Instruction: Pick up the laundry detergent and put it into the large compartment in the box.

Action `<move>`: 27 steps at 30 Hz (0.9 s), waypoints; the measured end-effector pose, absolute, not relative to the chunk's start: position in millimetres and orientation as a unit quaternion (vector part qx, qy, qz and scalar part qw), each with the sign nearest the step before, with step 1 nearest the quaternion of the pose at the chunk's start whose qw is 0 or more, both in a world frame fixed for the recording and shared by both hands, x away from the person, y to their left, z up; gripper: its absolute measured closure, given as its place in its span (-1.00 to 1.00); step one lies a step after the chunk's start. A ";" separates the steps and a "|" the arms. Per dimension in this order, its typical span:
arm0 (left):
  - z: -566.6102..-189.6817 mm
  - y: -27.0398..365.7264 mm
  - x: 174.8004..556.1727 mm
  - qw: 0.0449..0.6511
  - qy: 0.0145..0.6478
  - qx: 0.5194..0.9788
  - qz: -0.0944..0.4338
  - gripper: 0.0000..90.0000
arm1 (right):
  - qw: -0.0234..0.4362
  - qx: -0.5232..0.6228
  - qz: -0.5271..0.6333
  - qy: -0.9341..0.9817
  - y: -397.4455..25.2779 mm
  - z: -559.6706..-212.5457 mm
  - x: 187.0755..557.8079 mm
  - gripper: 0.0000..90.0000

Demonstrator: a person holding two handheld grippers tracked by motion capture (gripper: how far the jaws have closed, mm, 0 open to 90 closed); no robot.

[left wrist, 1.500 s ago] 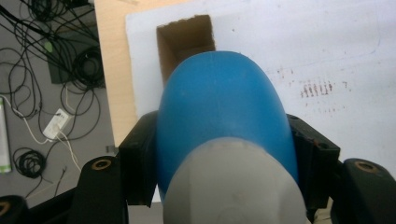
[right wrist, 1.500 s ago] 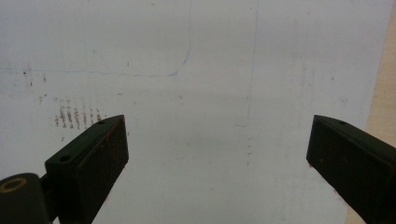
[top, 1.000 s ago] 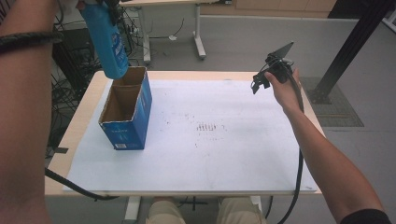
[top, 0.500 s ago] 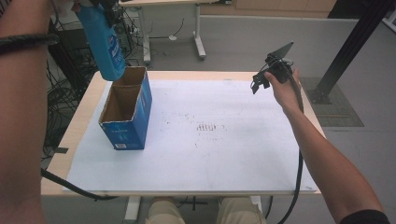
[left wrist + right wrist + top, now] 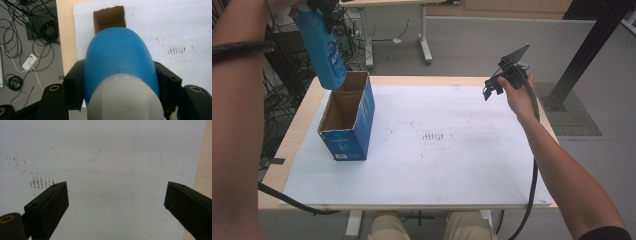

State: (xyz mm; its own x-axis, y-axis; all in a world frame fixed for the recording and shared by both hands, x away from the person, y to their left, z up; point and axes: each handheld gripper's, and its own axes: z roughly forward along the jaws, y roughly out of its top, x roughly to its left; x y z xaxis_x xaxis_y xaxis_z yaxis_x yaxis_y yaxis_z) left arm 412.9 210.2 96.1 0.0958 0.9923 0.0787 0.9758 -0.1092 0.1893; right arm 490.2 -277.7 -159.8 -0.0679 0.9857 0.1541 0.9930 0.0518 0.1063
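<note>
My left gripper (image 5: 323,7) is shut on a blue bottle (image 5: 322,50) and holds it in the air over the table's far left corner, base pointing down. Just below stands an open-topped blue cardboard box (image 5: 343,145). In the left gripper view the blue bottle (image 5: 117,60), with its pale cap nearest the camera, sits between the jaws of the left gripper (image 5: 121,82). The box's brown opening (image 5: 109,15) lies beyond it. My right gripper (image 5: 492,90) hovers open over the table's far right. In its own view the right gripper (image 5: 116,205) holds nothing.
A white sheet (image 5: 437,165) with faint brown marks (image 5: 434,136) covers most of the wooden table (image 5: 294,145). Cables trail off the front edge. Behind the table are desk legs (image 5: 424,47), floor cables at the left and a black post (image 5: 584,52) at the right.
The bottle in my left gripper has shifted only slightly, dipping a little toward the box. The right gripper has stayed where it was.
</note>
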 end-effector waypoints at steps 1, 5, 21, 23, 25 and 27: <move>94.7 210.4 413.3 0.044 0.666 0.739 0.093 -0.18 | 0.020 -0.682 -0.091 -0.726 -277.4 -160.0 490.5 -0.88; 86.6 213.2 416.1 0.043 0.667 0.738 0.089 -0.18 | 0.021 -0.680 -0.091 -0.727 -276.2 -160.6 490.4 -0.88; 19.9 226.4 431.1 0.028 0.671 0.739 0.062 -0.18 | 0.022 -0.680 -0.087 -0.728 -275.7 -167.6 490.2 -0.88; 9.8 226.7 431.7 0.026 0.670 0.739 0.062 -0.18 | 0.023 -0.679 -0.086 -0.728 -275.4 -168.5 490.6 -0.88; 1.0 226.9 433.5 0.022 0.670 0.740 0.058 -0.18 | 0.023 -0.680 -0.085 -0.728 -275.0 -169.3 490.5 -0.88; -10.3 228.0 435.5 0.019 0.671 0.740 0.053 -0.18 | 0.023 -0.679 -0.085 -0.729 -275.1 -170.1 490.4 -0.88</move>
